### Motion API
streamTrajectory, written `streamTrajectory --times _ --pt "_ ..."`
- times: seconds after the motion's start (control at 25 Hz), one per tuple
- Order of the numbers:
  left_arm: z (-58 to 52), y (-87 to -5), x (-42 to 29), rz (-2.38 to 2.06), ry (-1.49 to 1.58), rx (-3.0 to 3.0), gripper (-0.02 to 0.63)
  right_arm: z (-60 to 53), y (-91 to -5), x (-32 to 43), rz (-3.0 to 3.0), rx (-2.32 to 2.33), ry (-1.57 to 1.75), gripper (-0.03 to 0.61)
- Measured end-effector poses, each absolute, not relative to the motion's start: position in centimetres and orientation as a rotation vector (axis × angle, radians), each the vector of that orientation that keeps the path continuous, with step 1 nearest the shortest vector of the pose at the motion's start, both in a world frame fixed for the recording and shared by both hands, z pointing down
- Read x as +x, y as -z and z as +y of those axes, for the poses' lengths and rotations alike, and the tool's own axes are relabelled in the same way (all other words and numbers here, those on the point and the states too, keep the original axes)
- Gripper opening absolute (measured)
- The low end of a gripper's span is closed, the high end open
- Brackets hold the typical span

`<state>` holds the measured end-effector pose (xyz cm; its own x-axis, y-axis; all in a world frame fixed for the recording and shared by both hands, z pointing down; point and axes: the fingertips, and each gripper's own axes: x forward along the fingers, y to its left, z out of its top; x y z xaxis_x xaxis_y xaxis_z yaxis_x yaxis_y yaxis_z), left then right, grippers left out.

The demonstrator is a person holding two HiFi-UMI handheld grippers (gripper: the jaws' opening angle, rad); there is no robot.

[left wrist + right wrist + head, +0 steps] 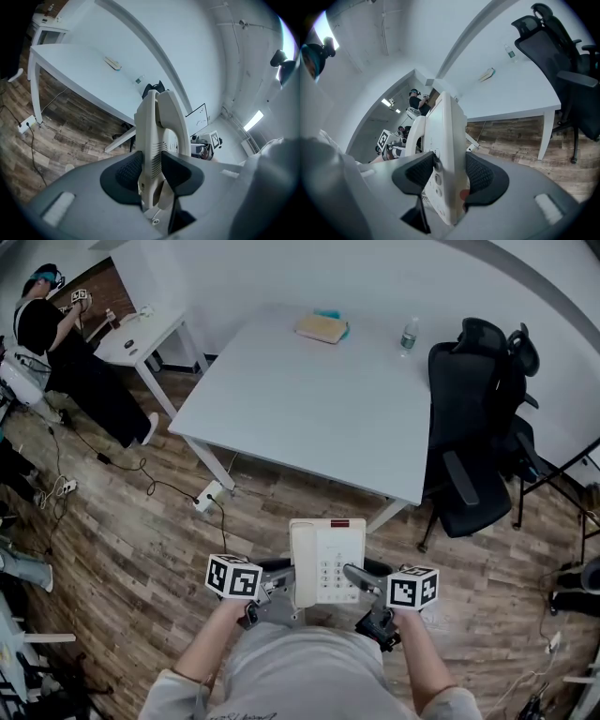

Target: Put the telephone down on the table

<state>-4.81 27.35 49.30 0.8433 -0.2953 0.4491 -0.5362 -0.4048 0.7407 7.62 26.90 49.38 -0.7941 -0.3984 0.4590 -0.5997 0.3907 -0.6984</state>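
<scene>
Telephone [326,562], a cream push-button desk set with its handset [302,563] lying in the cradle, hangs in the air just short of the near edge of the white table [309,399], not yet over it. The left gripper [152,171] is clenched on the handset side of the set, and the right gripper [450,176] is clamped across the keypad [333,570] side. Each has its pads pressing both faces of the casing.

The hard plastic shell looks stiff, fairly light and smooth, so it could slip in the pads if tilted. The handset seems only to rest in place and may drop loose if tipped. Holding both side edges and keeping the set level looks safest. A book [322,327] and a water bottle [409,336] sit toward the table's far edge.
</scene>
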Motion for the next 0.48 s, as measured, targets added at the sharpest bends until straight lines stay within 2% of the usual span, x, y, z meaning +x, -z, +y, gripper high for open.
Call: streamTrajectory --times 0.48 --pt "19.0 -49.1 -7.2 -0.556 -0.314 2.007 0.146 18.9 -48.8 5.2 -2.405 0.94 -1.382 0.222"
